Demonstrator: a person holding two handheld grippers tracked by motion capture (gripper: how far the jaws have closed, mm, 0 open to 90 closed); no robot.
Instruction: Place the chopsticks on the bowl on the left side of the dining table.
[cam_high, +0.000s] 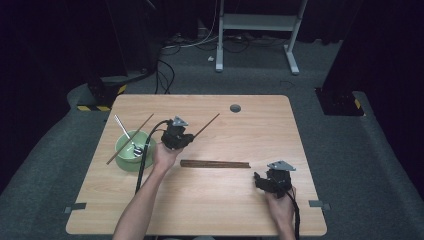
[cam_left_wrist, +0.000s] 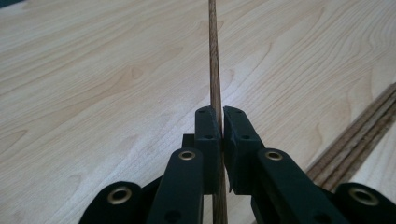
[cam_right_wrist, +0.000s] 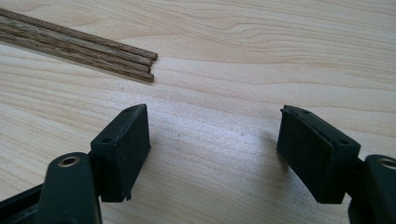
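My left gripper (cam_high: 186, 138) (cam_left_wrist: 221, 122) is shut on a brown wooden chopstick (cam_high: 207, 125) (cam_left_wrist: 215, 70), which runs up and away from the jaws over the table. A bundle of several more chopsticks (cam_high: 215, 164) (cam_left_wrist: 359, 135) (cam_right_wrist: 79, 44) lies flat at the table's middle. A green bowl (cam_high: 126, 154) at the left holds a metal spoon (cam_high: 126, 135), and another chopstick (cam_high: 129, 140) rests across its rim. My right gripper (cam_high: 259, 180) (cam_right_wrist: 212, 149) stands open near the front right, low over bare wood, a little short of the bundle's end.
The light wooden table (cam_high: 225, 205) has a round grey cable hole (cam_high: 235, 108) near its far edge. Tape tabs mark the front corners (cam_high: 75, 206). A white frame (cam_high: 257, 22) and cables lie on the dark floor beyond.
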